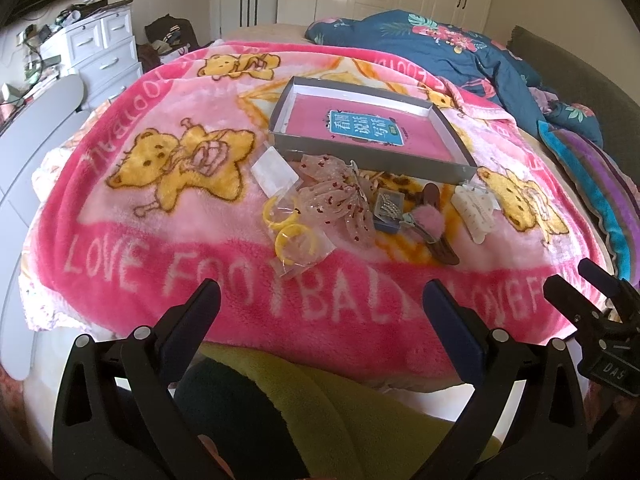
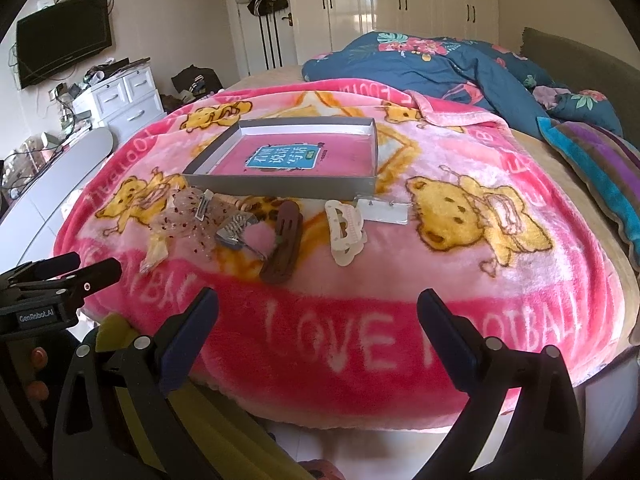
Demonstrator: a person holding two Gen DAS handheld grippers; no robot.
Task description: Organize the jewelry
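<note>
In the left wrist view the left gripper (image 1: 320, 300) hangs over the near edge of a fluffy pink blanket (image 1: 120, 248), its jaws spread wide and holding nothing. The jewelry lies in a loose heap just in front of a shallow grey box (image 1: 368, 152), whose floor shows a flat pink book cover. A crinkly clear bag of yellow rings (image 1: 290, 230) touches a sheer spotted bow (image 1: 340, 196), which overlaps a small blue case (image 1: 388, 210); a closing finger would likely catch two pieces at once, and the slick bag may slide off the pads. The deep pile could also snag thin clips. In the right wrist view the right gripper (image 2: 318, 300) is likewise wide open and empty, well short of the heap. Nearest it are a hard, scalloped white claw clip (image 2: 345, 232) and a smooth brown barrette (image 2: 282, 242) lying against a soft pink pompom (image 2: 256, 236). The claw clip's curved shell could squirt sideways under a pinch. The box's low wall could tip or shift on the soft bedding if bumped during a drop.
</note>
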